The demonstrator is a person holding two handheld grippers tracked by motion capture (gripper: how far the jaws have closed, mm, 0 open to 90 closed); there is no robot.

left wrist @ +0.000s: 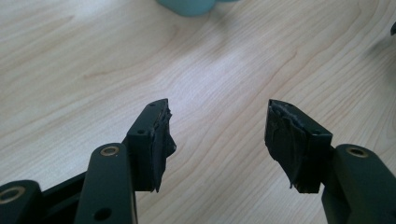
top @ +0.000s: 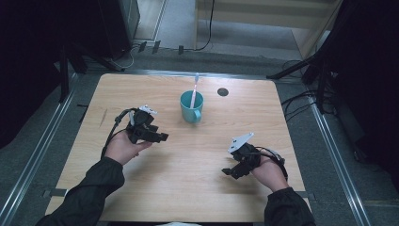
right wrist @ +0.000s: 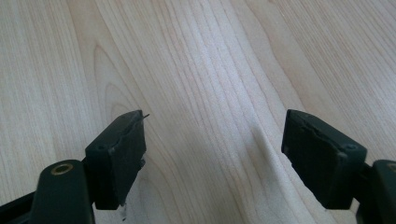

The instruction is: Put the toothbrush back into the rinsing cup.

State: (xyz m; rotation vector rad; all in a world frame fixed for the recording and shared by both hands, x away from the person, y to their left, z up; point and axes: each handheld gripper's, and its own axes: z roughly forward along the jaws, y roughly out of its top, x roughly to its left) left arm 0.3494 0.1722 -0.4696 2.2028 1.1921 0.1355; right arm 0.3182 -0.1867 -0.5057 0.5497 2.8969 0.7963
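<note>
A teal mug [top: 192, 106] stands upright near the middle of the wooden table [top: 188, 179], with a white and pink toothbrush [top: 194, 92] leaning inside it. My left gripper [top: 162, 137] hovers left of the mug, open and empty; the left gripper view has its jaws spread wide [left wrist: 219, 135] over bare wood, the mug's base [left wrist: 189, 5] at the top edge. My right gripper [top: 227, 172] sits at the front right, open with nothing between its jaws [right wrist: 215, 149].
A small dark round hole [top: 223, 92] marks the table right of the mug. Metal rails [top: 329, 141] run along both sides of the table, with cables and dark stands on the floor beyond.
</note>
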